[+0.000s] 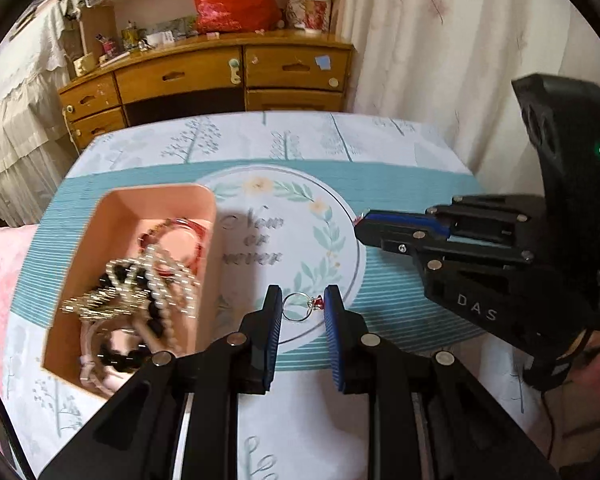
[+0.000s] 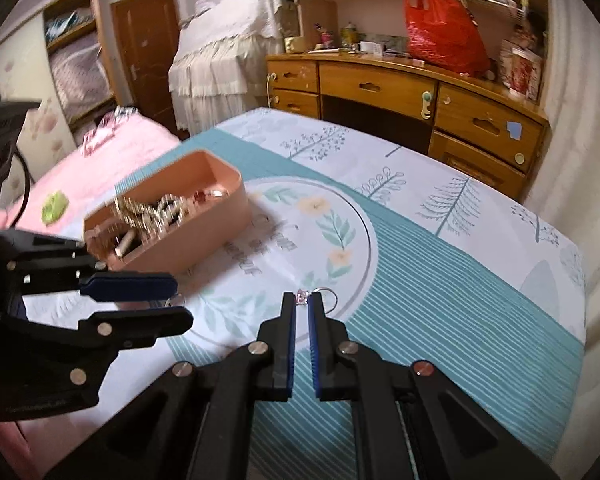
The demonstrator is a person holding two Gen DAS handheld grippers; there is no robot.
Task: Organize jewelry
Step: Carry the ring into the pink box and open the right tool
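A pink box (image 1: 112, 216) full of several tangled necklaces and bracelets (image 1: 148, 280) sits on the table's left; it also shows in the right wrist view (image 2: 216, 208). My left gripper (image 1: 302, 307) is shut on a silver ring with a red stone (image 1: 298, 307), held between its fingertips just above the cloth. My right gripper (image 2: 301, 300) is shut on a second silver ring with a pink stone (image 2: 324, 294). The right gripper shows in the left wrist view (image 1: 364, 226), to the right of the left gripper. The left gripper shows in the right wrist view (image 2: 176, 300).
The table carries a teal and white printed cloth (image 1: 400, 188). A wooden desk with drawers (image 1: 220, 76) and a red bag (image 1: 232, 0) stand behind. A pink bed (image 2: 100, 160) lies left of the table; a curtain (image 1: 440, 40) hangs at the right.
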